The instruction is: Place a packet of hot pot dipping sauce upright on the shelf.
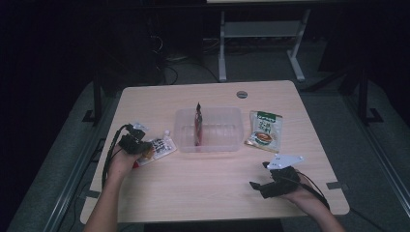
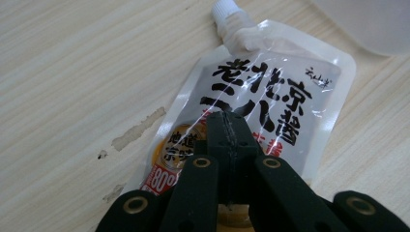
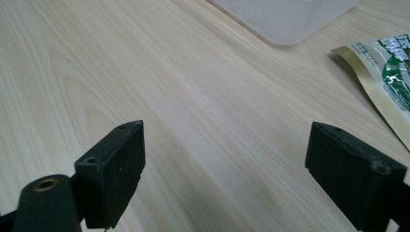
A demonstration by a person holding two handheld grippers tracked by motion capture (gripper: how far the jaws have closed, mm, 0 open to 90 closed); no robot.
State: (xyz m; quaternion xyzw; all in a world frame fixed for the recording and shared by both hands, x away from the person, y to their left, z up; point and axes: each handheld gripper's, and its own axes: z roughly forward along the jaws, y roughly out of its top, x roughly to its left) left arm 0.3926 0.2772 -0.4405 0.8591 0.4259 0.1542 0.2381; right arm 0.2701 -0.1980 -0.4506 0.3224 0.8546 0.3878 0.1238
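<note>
The left tongs (image 2: 227,140) are pressed together over the lower part of a white sauce pouch (image 2: 270,87) that lies flat on the surface (image 1: 208,188). Whether film is really caught between them cannot be told; the tips look met on top of the print. Judging by the clear tub (image 1: 232,126) just beyond that pouch, with a dark red packet (image 1: 197,123) already standing in it, the step in hand looks like picking the pouch up for the tub. To do it well, the bite should take the sealed edge or a raised fold rather than the slick flat face, and the lift should go slowly, since the heavy filling will probably swing the cap end down.

The right tongs (image 3: 225,169) are spread wide above bare wood, holding nothing, with a green soup packet (image 3: 387,82) ahead and to their right.

The left gripper view gives the pouch's white screw cap (image 2: 225,9), pointing away from the tongs, and scuffs in the wood to their left. The high view gives what that close view lacks: the whole layout, tub between the two packets, left tongs (image 1: 137,146) over the pouch, right tongs (image 1: 263,183) well apart.
</note>
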